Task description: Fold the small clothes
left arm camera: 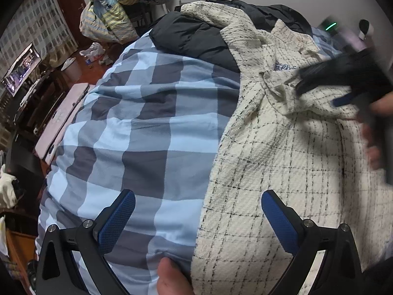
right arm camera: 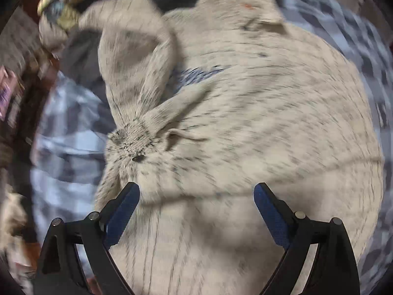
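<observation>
The jacket (left arm camera: 282,152), a cream tweed piece with thin black checks, lies spread on the bed over a blue-and-grey checked quilt (left arm camera: 137,123). It lies flat and front-up, collar toward the far end, probably because a flat garment gives clean fold lines. One sleeve (right arm camera: 137,56) curls up and away from the body, so it is not yet tucked in. A dark padded coat (left arm camera: 194,36) sits bunched beyond the collar, clear of the folding area.

The left claw (left arm camera: 197,217) hovers spread wide, straddling the jacket's left edge, one pad over the quilt and the other over the tweed. Nothing is between its pads. That spot seems chosen so it can pin or lift that hem edge once the other side is dealt with. A thumb (left arm camera: 172,277) shows at the bottom of the left wrist view.

The right claw (right arm camera: 196,211) also stands spread, holding nothing, over the middle of the jacket. Its view is smeared by motion, and in the left wrist view it shows only as a dark blur near the collar, so it appears to be crossing the garment. The stray sleeve looks like its likely target, since the sleeve has to come over the body before any lengthwise fold.

The folding proper looks barely begun.
</observation>
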The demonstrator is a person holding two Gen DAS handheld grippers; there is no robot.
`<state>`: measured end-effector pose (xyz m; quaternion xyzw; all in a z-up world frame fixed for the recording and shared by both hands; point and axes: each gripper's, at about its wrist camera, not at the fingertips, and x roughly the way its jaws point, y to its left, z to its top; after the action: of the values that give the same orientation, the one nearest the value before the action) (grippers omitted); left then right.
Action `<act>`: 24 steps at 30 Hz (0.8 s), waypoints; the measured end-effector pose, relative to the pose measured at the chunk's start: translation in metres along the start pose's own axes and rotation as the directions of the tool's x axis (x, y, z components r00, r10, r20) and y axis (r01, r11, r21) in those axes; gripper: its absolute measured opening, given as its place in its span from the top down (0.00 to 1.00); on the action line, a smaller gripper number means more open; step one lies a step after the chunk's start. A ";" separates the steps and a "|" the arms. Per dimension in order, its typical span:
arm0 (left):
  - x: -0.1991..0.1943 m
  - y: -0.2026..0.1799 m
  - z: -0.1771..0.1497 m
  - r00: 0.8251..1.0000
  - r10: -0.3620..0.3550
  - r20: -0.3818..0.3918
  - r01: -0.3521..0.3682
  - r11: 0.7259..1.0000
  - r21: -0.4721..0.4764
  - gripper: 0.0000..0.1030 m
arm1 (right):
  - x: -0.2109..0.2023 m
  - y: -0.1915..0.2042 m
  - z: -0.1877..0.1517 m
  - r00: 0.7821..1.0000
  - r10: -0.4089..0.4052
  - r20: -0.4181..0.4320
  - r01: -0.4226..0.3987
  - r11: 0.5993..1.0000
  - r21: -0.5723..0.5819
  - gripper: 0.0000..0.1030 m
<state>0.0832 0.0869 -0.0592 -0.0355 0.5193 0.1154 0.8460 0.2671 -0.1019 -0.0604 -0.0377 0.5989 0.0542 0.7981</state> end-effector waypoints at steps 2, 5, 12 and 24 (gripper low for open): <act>-0.001 0.000 0.001 1.000 -0.009 0.005 0.009 1.000 0.000 0.00 | 0.035 0.005 -0.011 0.997 -0.048 -0.060 0.048 0.999 -0.003 0.11; -0.001 -0.001 0.000 1.000 -0.018 0.005 0.018 1.000 0.001 0.00 | 0.049 0.012 -0.026 0.994 -0.106 -0.004 0.105 0.992 -0.070 0.08; -0.003 0.000 0.000 1.000 -0.011 0.012 0.011 1.000 0.000 0.00 | -0.036 -0.053 -0.080 0.964 0.256 0.073 -0.260 0.964 0.052 0.08; 0.006 -0.012 -0.006 0.998 0.063 0.009 -0.063 0.996 0.060 0.00 | -0.056 -0.097 -0.171 0.966 0.157 0.206 -0.189 0.971 0.148 0.07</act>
<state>0.0831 0.0752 -0.0677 0.0068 0.5202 0.1266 0.8446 0.1013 -0.2220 -0.0555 0.0873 0.5224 0.0770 0.8447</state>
